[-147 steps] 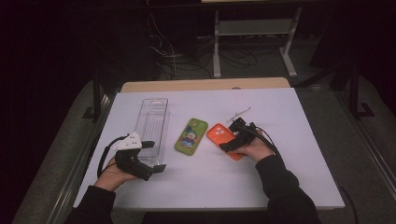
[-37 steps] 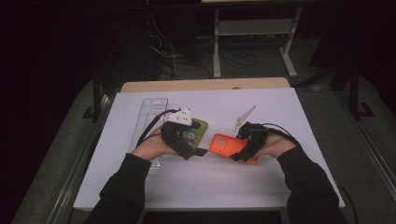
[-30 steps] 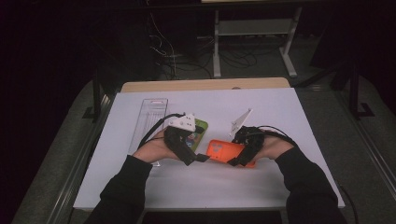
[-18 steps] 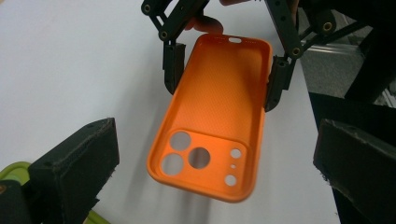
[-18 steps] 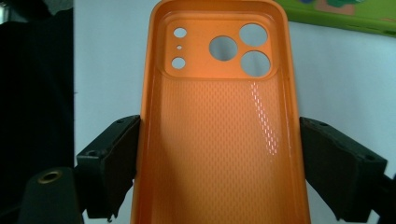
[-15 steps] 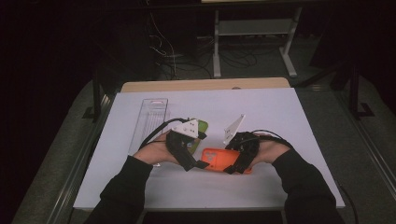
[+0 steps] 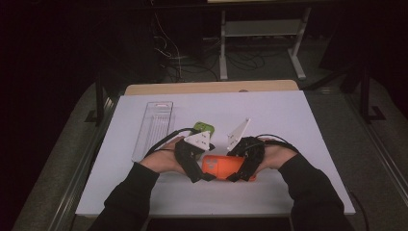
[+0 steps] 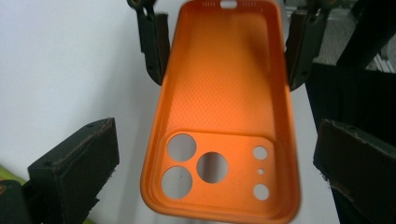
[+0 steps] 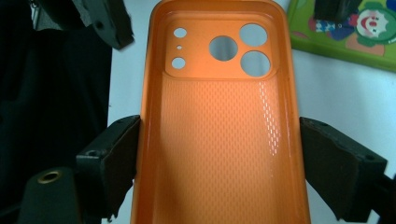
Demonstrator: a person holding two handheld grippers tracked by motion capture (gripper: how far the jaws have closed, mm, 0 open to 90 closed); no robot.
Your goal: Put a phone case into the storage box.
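I hold the orange case (image 9: pixel 219 130) over the table, my right gripper (image 9: pixel 219 154) pinching its sides, while my left gripper (image 8: pixel 205 158) is spread around the camera end, grip not yet taken.

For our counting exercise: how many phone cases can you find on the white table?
2. The orange rubbery phone case lies near the front edge, between the two hands, hollow side up. The green phone case with cartoon pictures lies just behind it, partly hidden by the left hand.

dark surroundings, brightly lit white table (image 7: pixel 288 125), glare on orange case (image 9: pixel 271 121), soft close-ups
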